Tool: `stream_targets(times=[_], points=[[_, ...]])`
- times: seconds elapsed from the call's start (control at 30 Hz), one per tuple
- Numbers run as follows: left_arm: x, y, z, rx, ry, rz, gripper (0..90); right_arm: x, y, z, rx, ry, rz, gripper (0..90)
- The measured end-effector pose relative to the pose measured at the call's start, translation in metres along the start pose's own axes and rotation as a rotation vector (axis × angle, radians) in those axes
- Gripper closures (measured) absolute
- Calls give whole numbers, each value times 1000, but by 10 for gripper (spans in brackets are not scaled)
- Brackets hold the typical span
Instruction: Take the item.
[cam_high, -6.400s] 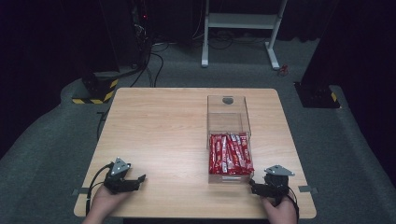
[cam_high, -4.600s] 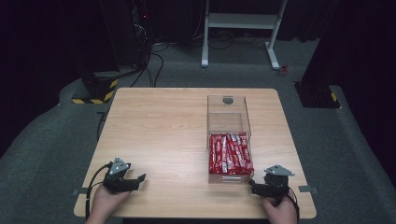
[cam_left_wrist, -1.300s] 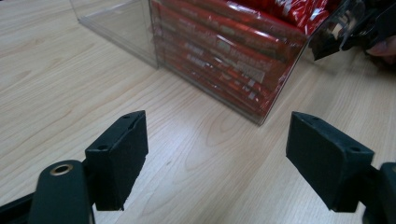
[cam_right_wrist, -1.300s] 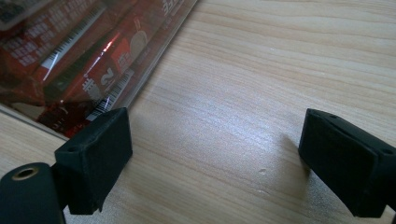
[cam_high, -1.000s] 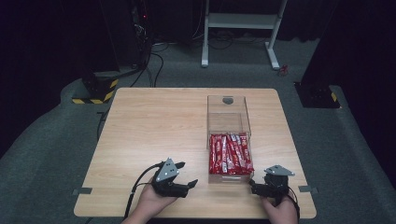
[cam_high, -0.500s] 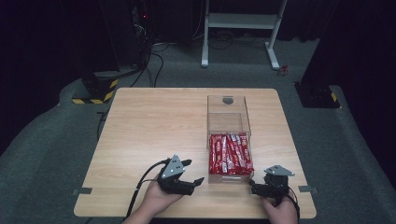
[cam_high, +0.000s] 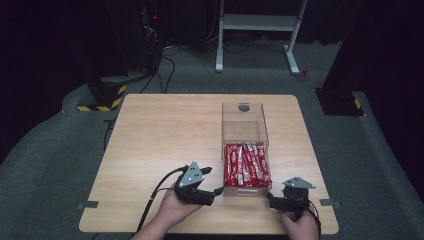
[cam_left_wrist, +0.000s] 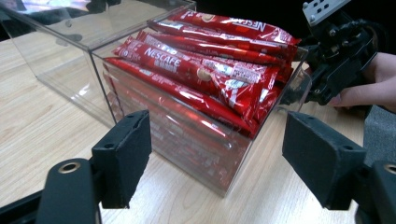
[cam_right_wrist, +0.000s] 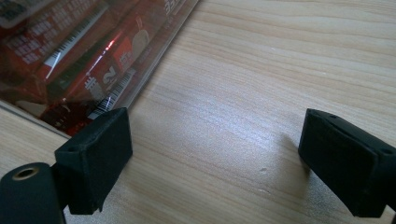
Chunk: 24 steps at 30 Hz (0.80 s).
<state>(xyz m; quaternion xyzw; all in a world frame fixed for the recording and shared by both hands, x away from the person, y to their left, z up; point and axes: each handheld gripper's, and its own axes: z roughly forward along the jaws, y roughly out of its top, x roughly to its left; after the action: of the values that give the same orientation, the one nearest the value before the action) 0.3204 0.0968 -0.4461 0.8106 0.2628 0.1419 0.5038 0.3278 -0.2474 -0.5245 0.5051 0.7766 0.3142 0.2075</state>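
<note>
Tongs: left tongs (cam_left_wrist: 217, 168) spread wide before box (cam_left_wrist: 196, 144); right tongs (cam_right_wrist: 212, 163) spread, on worktop (cam_right_wrist: 261, 70).
Risk: box could be shoved, sachets (cam_left_wrist: 201, 70) spilled.

You've got glossy red coffee-stick sachets (cam_left_wrist: 196, 70) with white lettering in a clear plastic box (cam_high: 244, 131), on a pale wood-grain table (cam_high: 165, 135); your gripper pads (cam_left_wrist: 123, 156) are matte black.

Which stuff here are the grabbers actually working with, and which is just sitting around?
Probably in the job:
left gripper, jaws open, aimed at the box
clear box
red coffee sticks inside it
right gripper, open beside the box

Just around:
white frame on the floor
floor cables
</note>
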Motion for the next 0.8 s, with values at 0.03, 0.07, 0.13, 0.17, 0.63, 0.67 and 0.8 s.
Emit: stream_targets(times=[0.03, 0.07, 0.13, 0.17, 0.63, 0.67, 0.8], points=[[0, 1, 1, -1, 1, 0, 248, 0, 0, 0, 0, 0, 0, 94], [0, 2, 1, -1, -2, 1, 250, 0, 0, 0, 0, 0, 0, 94], [0, 3, 3, 1, -1, 0, 255, 0, 0, 0, 0, 0, -2, 94], [0, 4, 4, 2, -1, -1, 257, 0, 0, 0, -1, 0, -2, 94], [-1, 19, 19, 7, -25, -3, 325, 0, 0, 0, 0, 0, -1, 94], [-1, 20, 21, 7, -28, -7, 335, 0, 0, 0, 0, 0, 1, 95], [0, 24, 27, 9, -31, -15, 392, 0, 0, 0, -1, 1, -2, 94]])
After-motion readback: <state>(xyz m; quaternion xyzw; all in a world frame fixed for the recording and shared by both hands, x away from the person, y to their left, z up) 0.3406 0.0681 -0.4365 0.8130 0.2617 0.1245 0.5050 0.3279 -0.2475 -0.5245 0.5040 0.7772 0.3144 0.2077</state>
